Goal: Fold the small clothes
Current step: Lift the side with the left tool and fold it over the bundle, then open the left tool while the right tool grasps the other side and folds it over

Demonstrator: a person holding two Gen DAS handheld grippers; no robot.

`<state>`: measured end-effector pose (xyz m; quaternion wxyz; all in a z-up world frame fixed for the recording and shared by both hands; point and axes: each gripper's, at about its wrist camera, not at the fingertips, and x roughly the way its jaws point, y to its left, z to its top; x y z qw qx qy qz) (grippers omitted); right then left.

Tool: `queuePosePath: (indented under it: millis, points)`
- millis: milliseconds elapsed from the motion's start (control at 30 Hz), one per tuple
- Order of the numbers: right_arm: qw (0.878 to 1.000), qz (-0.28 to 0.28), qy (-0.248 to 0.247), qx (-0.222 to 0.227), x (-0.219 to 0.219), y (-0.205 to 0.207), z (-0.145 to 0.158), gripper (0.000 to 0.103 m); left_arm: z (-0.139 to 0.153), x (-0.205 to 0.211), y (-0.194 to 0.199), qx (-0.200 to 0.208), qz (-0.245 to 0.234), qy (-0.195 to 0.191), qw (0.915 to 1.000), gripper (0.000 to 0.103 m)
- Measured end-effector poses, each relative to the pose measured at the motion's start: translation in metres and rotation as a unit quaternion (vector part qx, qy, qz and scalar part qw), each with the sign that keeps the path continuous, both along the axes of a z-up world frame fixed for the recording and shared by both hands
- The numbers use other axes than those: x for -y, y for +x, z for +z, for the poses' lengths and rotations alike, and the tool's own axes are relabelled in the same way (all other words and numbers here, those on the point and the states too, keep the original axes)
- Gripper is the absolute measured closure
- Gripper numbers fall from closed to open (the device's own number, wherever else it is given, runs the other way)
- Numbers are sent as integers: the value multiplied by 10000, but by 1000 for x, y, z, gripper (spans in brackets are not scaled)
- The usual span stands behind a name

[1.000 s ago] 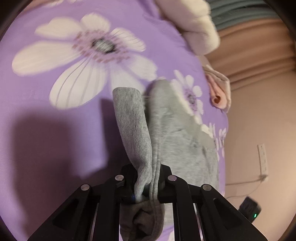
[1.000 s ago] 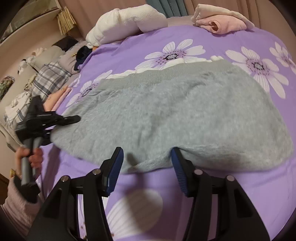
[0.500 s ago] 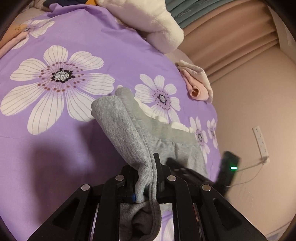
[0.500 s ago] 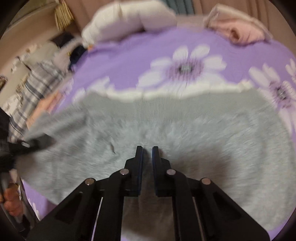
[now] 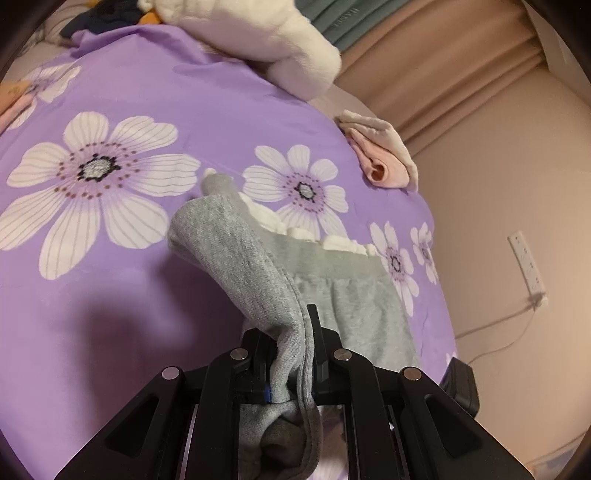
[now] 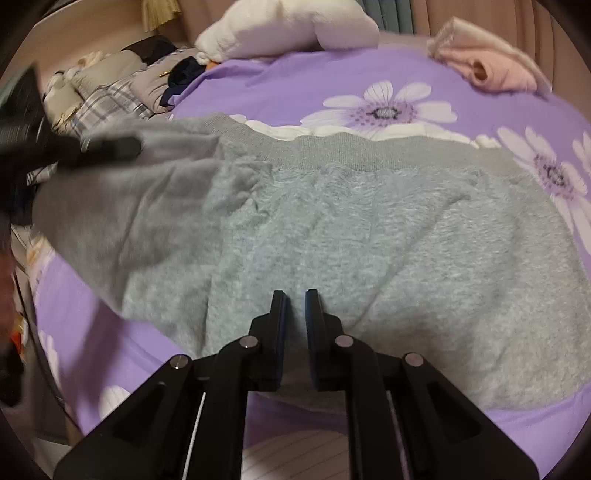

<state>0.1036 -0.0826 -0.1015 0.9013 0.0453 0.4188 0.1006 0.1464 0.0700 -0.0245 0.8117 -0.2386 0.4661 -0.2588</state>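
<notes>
Bedspread: we see a purple bedspread (image 5: 221,110) with large white flowers spreading ahead of both tongs, and it carries everything named below.

Left tongs: our left gripper (image 5: 291,354) is clamped on a bunched edge of the grey garment (image 5: 240,251), and a fold of that cloth rises from between the fingers and arches forward and to the left.

Garment, left view: the rest of it lies flat on the bedspread ahead and to the right of the left tongs, ribbed band across the far side, with a white frilled edge (image 5: 314,236) showing just beyond the band.

Garment, right view: the fleecy grey garment (image 6: 369,229) covers the bedspread directly ahead of the right tongs; its left part is lifted off the bed where the left gripper (image 6: 110,147), blurred, holds it.

Right tongs: our right gripper (image 6: 295,314) has its fingers drawn nearly together with a narrow gap between them, tips over the near part of the garment; we cannot tell whether any cloth is pinched.

Far side: a white plush pillow (image 6: 288,29) sits well beyond the tongs.

Far right: a folded pink and cream garment (image 6: 487,66) lies apart from the grey one, ahead and to the right.
</notes>
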Motion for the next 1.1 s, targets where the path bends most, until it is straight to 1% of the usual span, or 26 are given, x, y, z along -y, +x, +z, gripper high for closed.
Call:
queuePosePath:
  millis: [33, 67, 133, 200, 233, 267, 300, 333, 367, 400, 467, 500, 600, 633, 667, 700, 733, 767, 800, 833, 900, 1000, 1067, 1100]
  points:
    - [10000, 26, 82, -34, 3, 0, 1, 90, 2, 4, -2, 28, -31, 23, 10000, 93]
    - [9995, 50, 302, -97, 8, -1, 2, 90, 6, 9, -3, 70, -77, 67, 9999, 93]
    - [9952, 31, 949, -237, 26, -2, 2, 90, 12, 20, -7, 189, -172, 191, 9995, 93]
    - [9854, -146, 1677, -246, 52, -5, 3, 89, 18, 35, -11, 330, -290, 393, 9983, 93]
    - [9803, -259, 1950, -191, 62, -9, 4, 87, 20, 46, -13, 402, -383, 508, 9972, 93]
    - [9747, -358, 2200, -140, 72, -11, 4, 83, 20, 53, -15, 441, -451, 585, 9963, 93]
    - [9635, -478, 2633, -84, 89, -11, 5, 80, 20, 64, -16, 481, -557, 685, 9949, 93]
    - [9534, -527, 2969, -58, 98, -12, 4, 74, 20, 71, -18, 503, -627, 744, 9940, 93]
    - [9411, -562, 3333, -35, 108, -12, 3, 66, 19, 82, -19, 529, -731, 836, 9924, 93]
    - [9258, -574, 3736, -6, 118, -10, 1, 62, 17, 92, -21, 548, -832, 929, 9907, 93]
    - [9008, -477, 4317, 9, 129, -4, -4, 41, 13, 110, -23, 554, -993, 1105, 9874, 93]
    - [8889, -458, 4558, -62, 133, 2, -8, 38, 8, 120, -23, 534, -1091, 1220, 9851, 93]
    - [8704, -404, 4900, -249, 132, 15, -16, 36, -7, 141, -25, 475, -1280, 1537, 9786, 91]
    - [8670, -408, 4957, -289, 132, 18, -17, 34, -13, 146, -25, 426, -1326, 1596, 9773, 90]
    - [8642, -382, 5006, -326, 131, 21, -18, 33, -17, 150, -24, 372, -1376, 1617, 9765, 88]
    - [8620, -364, 5042, -373, 130, 25, -19, 33, -21, 152, -24, 293, -1432, 1625, 9758, 82]
    - [8620, -352, 5039, -421, 130, 27, -19, 32, -26, 155, -23, 160, -1512, 1558, 9760, 79]
    - [8641, -368, 4995, -506, 129, 31, -20, 32, -29, 156, -23, 66, -1574, 1452, 9768, 76]
    - [8684, -436, 4904, -590, 127, 33, -21, 32, -32, 157, -24, 34, -1619, 1403, 9768, 75]
    - [8715, -471, 4837, -652, 128, 32, -22, 32, -32, 159, -26, 48, -1649, 1434, 9758, 74]
    - [8761, -477, 4730, -798, 125, 37, -24, 32, -33, 158, -31, 45, -1717, 1457, 9743, 67]
    - [8868, -426, 4510, -910, 120, 40, -25, 39, -30, 148, -39, 20, -1728, 1251, 9770, 65]
    - [8906, -460, 4425, -943, 121, 45, -26, 54, -28, 133, -48, -23, -1693, 1032, 9801, 65]
    - [8930, -492, 4370, -956, 121, 46, -28, 57, -27, 125, -52, -29, -1637, 948, 9819, 65]
